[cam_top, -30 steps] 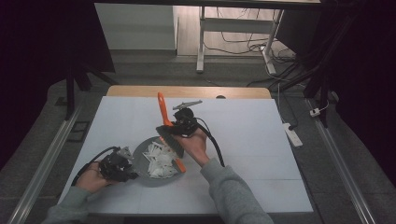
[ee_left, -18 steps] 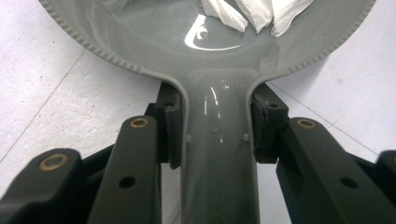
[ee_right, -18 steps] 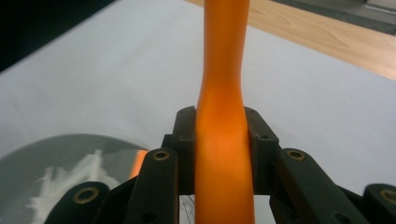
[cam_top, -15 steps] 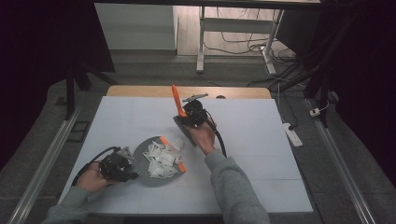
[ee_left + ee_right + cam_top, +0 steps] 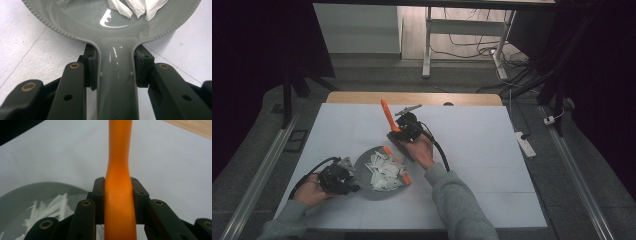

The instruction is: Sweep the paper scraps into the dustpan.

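White table top [image 5: 492, 150] covers most of the high view, with a wooden strip along its far edge and a dark floor with cables behind it. I look at it from above, and both forearms in grey sleeves come in from the bottom.

On the near left part of the table sits a grey bowl [image 5: 364, 167] with a short handle that points to the left. My left gripper [image 5: 347, 182] is at this handle. In the left gripper view its two jaws press on both sides of the handle, just below the ribbed rim of the bowl [image 5: 82, 20], so it pinches the handle firmly.

My right gripper [image 5: 399, 134] is just behind the bowl, near the middle of the table. It pinches an orange utensil [image 5: 385, 112], which rises tilted toward the far left. In the right gripper view the jaws close on the orange shaft [image 5: 119, 157] from both sides.

Inside the bowl lies a heap of white paper pieces [image 5: 382, 170]. One more orange piece [image 5: 404, 175] lies at the right rim of the bowl; I cannot tell if it belongs to the held utensil.
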Motion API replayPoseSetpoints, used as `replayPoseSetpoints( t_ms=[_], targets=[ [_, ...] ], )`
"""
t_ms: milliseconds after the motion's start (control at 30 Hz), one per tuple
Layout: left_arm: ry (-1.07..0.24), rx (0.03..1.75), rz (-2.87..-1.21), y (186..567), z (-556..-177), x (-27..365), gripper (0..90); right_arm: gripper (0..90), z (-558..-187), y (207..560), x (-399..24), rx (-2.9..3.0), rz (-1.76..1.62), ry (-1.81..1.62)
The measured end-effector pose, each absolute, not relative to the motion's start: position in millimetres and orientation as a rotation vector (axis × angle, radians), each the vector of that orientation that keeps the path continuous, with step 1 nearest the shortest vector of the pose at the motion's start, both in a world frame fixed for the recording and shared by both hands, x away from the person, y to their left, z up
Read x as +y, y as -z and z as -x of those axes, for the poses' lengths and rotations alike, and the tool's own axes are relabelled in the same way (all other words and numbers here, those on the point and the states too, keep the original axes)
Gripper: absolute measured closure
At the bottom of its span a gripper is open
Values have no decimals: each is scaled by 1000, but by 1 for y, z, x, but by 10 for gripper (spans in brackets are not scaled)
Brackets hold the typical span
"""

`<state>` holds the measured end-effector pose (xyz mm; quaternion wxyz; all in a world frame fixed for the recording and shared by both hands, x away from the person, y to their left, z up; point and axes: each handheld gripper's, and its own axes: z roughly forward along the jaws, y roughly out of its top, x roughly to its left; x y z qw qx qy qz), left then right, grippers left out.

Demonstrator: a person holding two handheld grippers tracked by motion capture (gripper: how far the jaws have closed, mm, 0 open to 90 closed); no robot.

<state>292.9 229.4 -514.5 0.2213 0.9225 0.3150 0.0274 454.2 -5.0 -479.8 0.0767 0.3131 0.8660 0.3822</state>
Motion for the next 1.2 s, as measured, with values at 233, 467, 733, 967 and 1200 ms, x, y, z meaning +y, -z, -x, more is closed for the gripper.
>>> replayPoseSetpoints(
  t_ms=[233, 467, 733, 967, 1200],
  targets=[
    [-77, 873, -2551, 515, -293, 229, 617, 698, -433, 479, 2, 2629, -918, -1231],
    [-79, 873, -2553, 515, -293, 229, 617, 698, -410, 468, 15, 2673, -855, -1357],
    [-77, 874, -2556, 515, -293, 229, 617, 697, -414, 442, -7, 2537, -865, -1399],
    [-77, 874, -2555, 515, -293, 229, 617, 697, -429, 445, -25, 2457, -902, -1290],
    [-77, 875, -2556, 516, -293, 229, 617, 697, -440, 463, -31, 2477, -967, -1212]
  ],
)
